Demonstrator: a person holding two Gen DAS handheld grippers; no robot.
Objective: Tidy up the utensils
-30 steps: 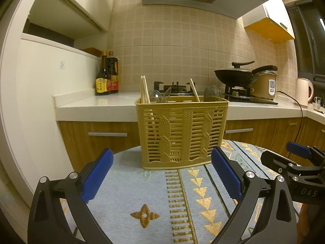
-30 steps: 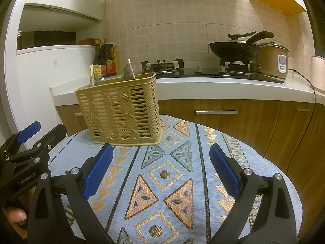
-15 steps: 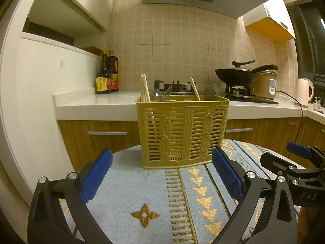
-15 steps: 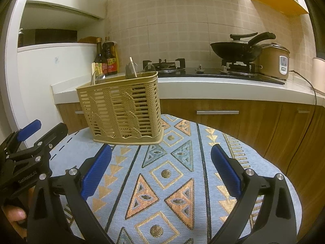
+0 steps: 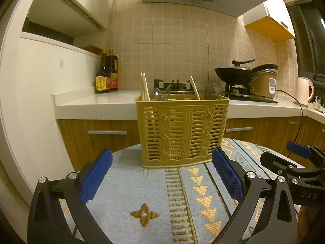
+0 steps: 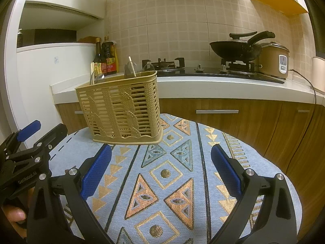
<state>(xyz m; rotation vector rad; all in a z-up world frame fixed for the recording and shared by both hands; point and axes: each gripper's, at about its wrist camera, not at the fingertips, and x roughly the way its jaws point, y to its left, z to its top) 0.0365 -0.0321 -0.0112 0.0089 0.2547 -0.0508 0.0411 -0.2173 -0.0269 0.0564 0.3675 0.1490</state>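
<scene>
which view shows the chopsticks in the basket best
The left wrist view: the chopsticks stand clear above the basket rim, seen head-on. The right wrist view sees the basket at an angle, with only chopstick tips showing against the bottles.

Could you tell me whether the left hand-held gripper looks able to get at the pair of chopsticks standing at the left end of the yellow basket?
Probably yes. The left hand-held gripper is open and faces the basket with only bare tablecloth between them; the chopsticks stick up above the rim.
</scene>
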